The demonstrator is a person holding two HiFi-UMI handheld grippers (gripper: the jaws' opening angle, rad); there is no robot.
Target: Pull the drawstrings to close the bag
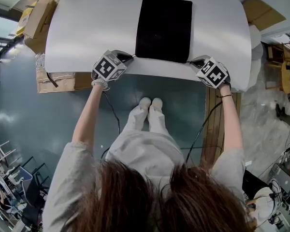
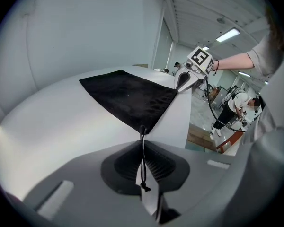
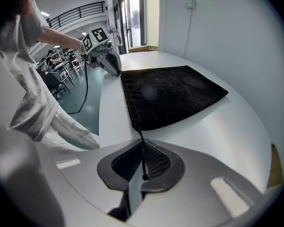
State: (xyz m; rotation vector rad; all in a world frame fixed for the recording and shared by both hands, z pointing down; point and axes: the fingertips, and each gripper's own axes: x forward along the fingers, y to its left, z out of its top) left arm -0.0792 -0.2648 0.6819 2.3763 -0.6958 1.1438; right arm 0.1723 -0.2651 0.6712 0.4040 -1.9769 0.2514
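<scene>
A flat black drawstring bag lies on the white table, its mouth toward the near edge. My left gripper sits at the bag's near left corner. In the left gripper view its jaws are pressed together on the thin black cord coming out of that corner, with the knotted end behind the pads. My right gripper is at the near right corner and is likewise shut on the other cord. Both cords run short and straight from the bag into the jaws.
Both grippers work right at the table's near edge. Cardboard boxes stand off the table's left end and wooden boards lie on the floor at the right. The person's feet and cables are below the edge.
</scene>
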